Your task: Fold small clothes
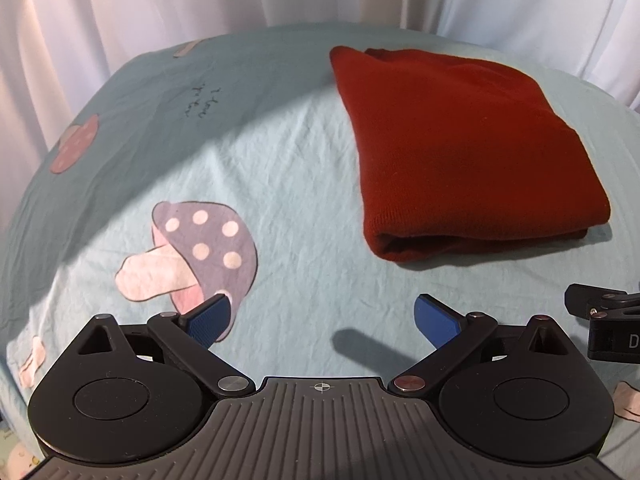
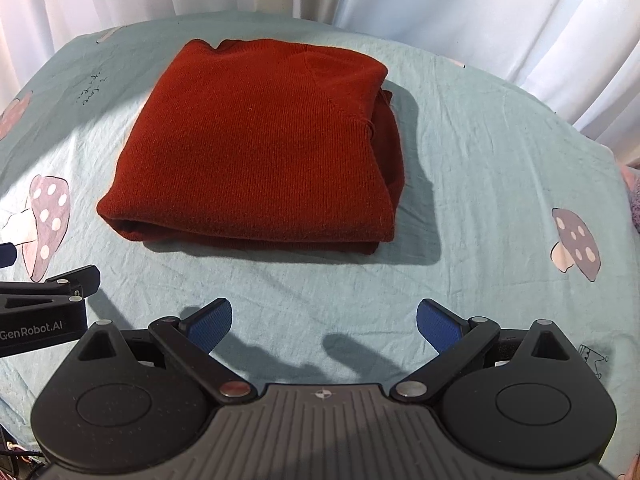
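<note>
— Right wrist view first: what is the right gripper doing?

— Nothing is in it. Its blue pads stand wide apart over bare sheet, on the near side of the bed, with their shadows falling just ahead of them.

— And the left gripper?

— Same story in its own view: spread wide, empty, hovering above the sheet beside a printed mushroom. Part of its body also shows at the left edge of the right wrist view, so the two tools sit side by side, near each other.

— Where is the garment?

— The red knit sweater lies toward the middle of the bed, beyond both tools and apart from them. It is folded into a compact rectangle, layers stacked, with the rounded fold edge facing the grippers. One inner layer pokes out slightly along its right side.

— Why would the grippers sit back like that?

— My reading: the fold looks finished, so both tools are released and clear of the cloth to avoid dragging it out of shape. At most, that protruding layer could be tucked in.

— Anything behind?

— White curtains hang past the far edge of the bed.
</note>
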